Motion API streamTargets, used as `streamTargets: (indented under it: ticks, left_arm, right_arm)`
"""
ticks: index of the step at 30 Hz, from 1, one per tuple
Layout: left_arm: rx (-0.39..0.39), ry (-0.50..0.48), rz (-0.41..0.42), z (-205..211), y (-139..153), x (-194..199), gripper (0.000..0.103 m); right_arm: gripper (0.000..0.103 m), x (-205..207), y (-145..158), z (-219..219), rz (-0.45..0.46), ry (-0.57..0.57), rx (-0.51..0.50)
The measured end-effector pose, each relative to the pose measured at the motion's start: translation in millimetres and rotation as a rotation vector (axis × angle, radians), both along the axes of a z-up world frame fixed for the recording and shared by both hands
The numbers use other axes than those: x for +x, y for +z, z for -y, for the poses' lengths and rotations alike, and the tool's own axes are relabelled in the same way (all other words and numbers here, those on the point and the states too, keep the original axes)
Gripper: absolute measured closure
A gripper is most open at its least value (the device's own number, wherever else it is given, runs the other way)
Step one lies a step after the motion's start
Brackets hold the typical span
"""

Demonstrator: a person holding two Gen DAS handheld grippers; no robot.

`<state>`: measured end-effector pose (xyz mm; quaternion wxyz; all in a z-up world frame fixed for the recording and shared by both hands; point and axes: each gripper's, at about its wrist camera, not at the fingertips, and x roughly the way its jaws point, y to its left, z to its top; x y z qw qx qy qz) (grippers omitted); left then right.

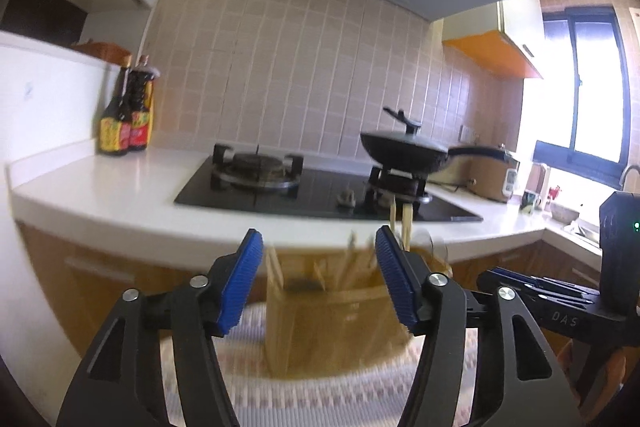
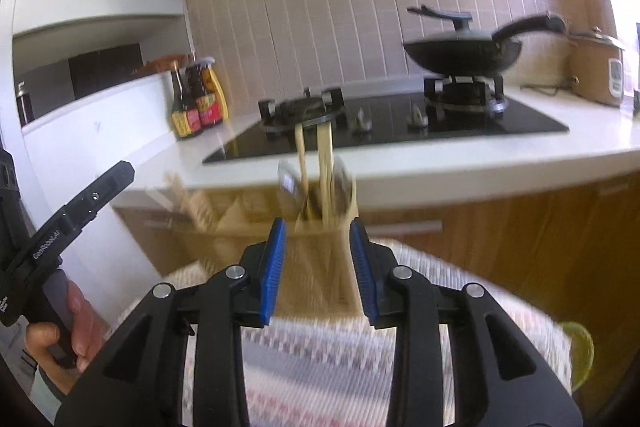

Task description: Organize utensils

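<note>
Utensils (image 1: 402, 223) are standing in the wooden holder (image 1: 332, 311) on the woven mat (image 1: 320, 395); from my left wrist, my left gripper (image 1: 320, 279) is gaping wide, gripping nothing. From my right wrist, chopsticks (image 2: 324, 163) are sitting upright in the holder's compartment, my right gripper (image 2: 318, 267) is standing moderately open and empty. I'm judging sorting nearly finished.

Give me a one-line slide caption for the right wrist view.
Right tool, jaws apart, faces a wooden utensil holder with chopsticks before the stove.
</note>
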<state>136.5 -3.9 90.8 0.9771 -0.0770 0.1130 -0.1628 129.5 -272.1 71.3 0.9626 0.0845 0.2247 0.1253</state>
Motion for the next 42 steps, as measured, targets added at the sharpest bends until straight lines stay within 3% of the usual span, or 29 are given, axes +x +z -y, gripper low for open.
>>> streamTargets:
  ticks: [5, 8, 9, 10, 11, 13, 17, 19, 26, 33, 42]
  left_arm:
    - [0.002, 0.021, -0.032, -1, -18, -35, 0.042]
    - [0.055, 0.088, -0.004, 7, -26, -55, 0.029]
    - [0.063, 0.119, 0.008, 8, -28, -59, 0.026]
    - [0.067, 0.176, 0.029, 10, -34, -65, 0.024]
    - [0.062, 0.21, 0.046, 11, -38, -69, 0.019]
    - [0.059, 0.259, 0.055, 13, -48, -72, 0.015]
    - [0.113, 0.289, 0.066, 17, -56, -70, 0.007]
    - [0.142, 0.311, 0.052, 18, -61, -64, 0.007]
    - [0.147, 0.357, -0.005, 10, -71, -50, 0.007]
    - [0.188, 0.359, 0.012, 20, -75, -53, 0.007]
    - [0.181, 0.354, -0.014, 17, -77, -51, 0.007]
  right_arm:
    - [0.073, -25, -16, -6, -0.018, -0.01, 0.005]
    - [0.071, -38, -18, -14, 0.034, -0.056, -0.028]
    - [0.065, -42, -19, -17, 0.072, -0.099, -0.052]
    - [0.045, -44, -22, -20, 0.095, -0.128, -0.068]
    - [0.032, -48, -25, -23, 0.13, -0.162, -0.08]
    - [0.031, -51, -31, -24, 0.158, -0.206, -0.094]
    - [0.031, -47, -43, -22, 0.166, -0.191, -0.109]
    - [0.031, -35, -56, -25, 0.134, -0.183, -0.175]
    - [0.031, -28, -60, -27, 0.109, -0.166, -0.164]
    - [0.027, -27, -61, -21, 0.096, -0.179, -0.139]
    - [0.021, -26, -62, -15, 0.086, -0.186, -0.117]
